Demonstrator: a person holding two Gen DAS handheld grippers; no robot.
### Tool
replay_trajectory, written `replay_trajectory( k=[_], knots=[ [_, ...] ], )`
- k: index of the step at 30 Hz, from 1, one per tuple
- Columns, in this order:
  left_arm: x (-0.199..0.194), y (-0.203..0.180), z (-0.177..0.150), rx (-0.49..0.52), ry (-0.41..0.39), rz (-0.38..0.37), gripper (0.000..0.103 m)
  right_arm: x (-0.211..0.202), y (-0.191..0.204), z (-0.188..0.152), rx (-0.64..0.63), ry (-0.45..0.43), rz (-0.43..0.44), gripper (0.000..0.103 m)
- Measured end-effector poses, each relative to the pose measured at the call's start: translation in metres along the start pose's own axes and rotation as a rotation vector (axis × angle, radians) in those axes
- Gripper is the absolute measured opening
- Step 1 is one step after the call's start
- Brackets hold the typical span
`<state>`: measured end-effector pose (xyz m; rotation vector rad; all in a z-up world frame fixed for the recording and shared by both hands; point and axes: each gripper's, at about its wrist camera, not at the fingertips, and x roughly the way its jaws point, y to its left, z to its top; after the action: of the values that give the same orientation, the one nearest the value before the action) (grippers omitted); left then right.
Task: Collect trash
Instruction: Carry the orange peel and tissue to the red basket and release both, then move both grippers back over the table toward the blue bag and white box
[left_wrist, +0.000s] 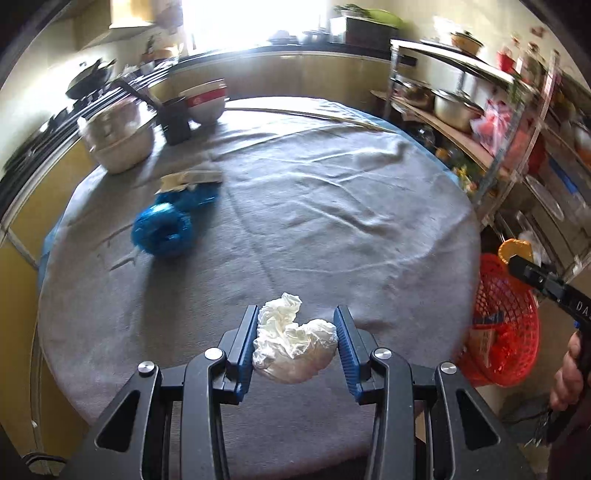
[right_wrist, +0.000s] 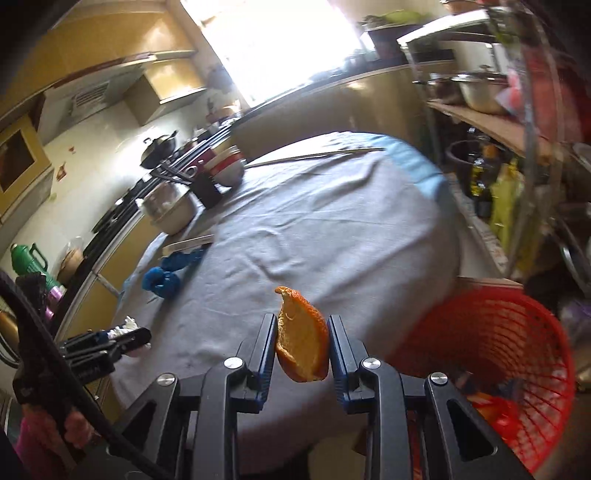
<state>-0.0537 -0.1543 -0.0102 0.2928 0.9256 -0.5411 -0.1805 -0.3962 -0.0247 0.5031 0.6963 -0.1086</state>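
Kitchen scene: grey cloth-covered round table (left_wrist: 332, 206) with two hand-held grippers, each carrying one piece of trash.

Left gripper (left_wrist: 297, 321), above the table's near edge, pinches a crumpled white tissue (left_wrist: 291, 343) between its blue pads. Right gripper (right_wrist: 302, 321), over the table's right edge, pinches a piece of orange peel (right_wrist: 303, 343), just beside the red mesh basket (right_wrist: 517, 332) standing off the table's right side with some trash already inside. Crumpled blue plastic wrapper (left_wrist: 166, 225) lies on the cloth at left, well apart from both grippers; metal pot (left_wrist: 118, 136), dark cup (left_wrist: 177, 118) and stacked bowls (left_wrist: 207, 99) stand at the far left rim.
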Motion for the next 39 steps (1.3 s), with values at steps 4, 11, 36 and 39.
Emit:
replay_trajectory(
  k=[4, 11, 36, 39],
  knots=[
    [-0.003, -0.031, 0.002, 0.075, 0.003, -0.035, 0.042, -0.025, -0.029, -0.004, 0.047, -0.021, -0.043, 0.029],
    [-0.010, -0.101, 0.005, 0.247, -0.018, -0.124, 0.042, -0.078, -0.093, -0.015, 0.173, -0.082, -0.119, 0.029],
    [0.008, -0.235, 0.012, 0.449, -0.024, -0.403, 0.067, -0.093, -0.176, -0.058, 0.426, -0.029, -0.113, 0.049],
    [0.011, -0.225, 0.018, 0.421, -0.024, -0.382, 0.067, -0.101, -0.177, -0.058, 0.438, -0.091, -0.088, 0.066]
  ],
)
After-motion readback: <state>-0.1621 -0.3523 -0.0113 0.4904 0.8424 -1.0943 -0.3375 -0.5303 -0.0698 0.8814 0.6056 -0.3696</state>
